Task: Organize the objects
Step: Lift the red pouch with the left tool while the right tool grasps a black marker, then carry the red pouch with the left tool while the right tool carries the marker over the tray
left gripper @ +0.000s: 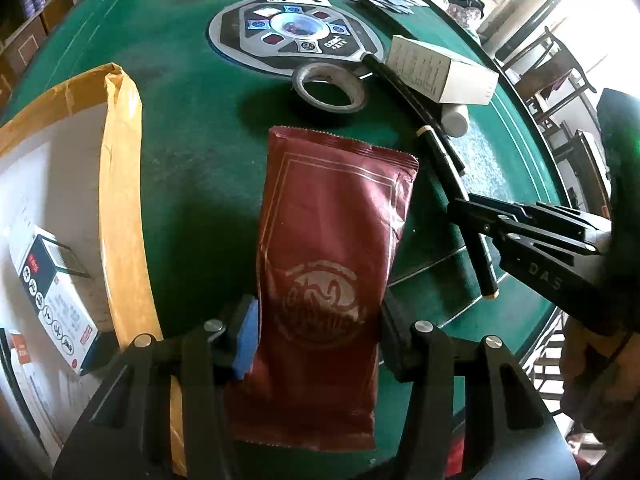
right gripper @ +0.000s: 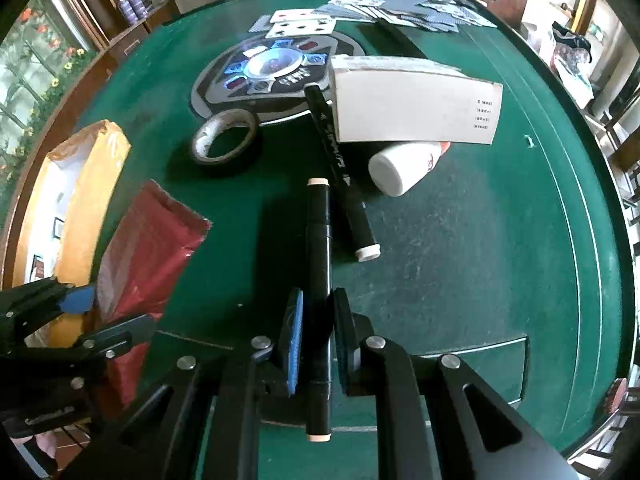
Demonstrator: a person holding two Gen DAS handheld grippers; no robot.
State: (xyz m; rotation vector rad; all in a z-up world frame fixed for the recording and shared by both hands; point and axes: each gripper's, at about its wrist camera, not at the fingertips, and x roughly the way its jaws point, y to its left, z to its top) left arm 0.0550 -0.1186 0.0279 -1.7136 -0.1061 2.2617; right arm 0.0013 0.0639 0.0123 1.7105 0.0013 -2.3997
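Note:
My left gripper (left gripper: pixel 318 322) is shut on a dark red foil pouch (left gripper: pixel 332 248) and holds it over the green table (left gripper: pixel 192 152), just right of a cardboard box (left gripper: pixel 120 208). The pouch also shows in the right wrist view (right gripper: pixel 148 240). My right gripper (right gripper: pixel 318 332) is shut on a black marker with cream caps (right gripper: pixel 319 264), held above the felt. The right gripper (left gripper: pixel 472 216) and its marker (left gripper: pixel 486 264) also show at the right of the left wrist view. A second black marker (right gripper: pixel 340 168) lies on the table ahead.
A tape roll (right gripper: pixel 224 138), a white carton (right gripper: pixel 416 108) and a white bottle (right gripper: pixel 404 164) lie mid-table. Playing cards (right gripper: pixel 396 8) are spread at the far edge by a round centre console (right gripper: pixel 272 68). The box holds a small printed carton (left gripper: pixel 56 300).

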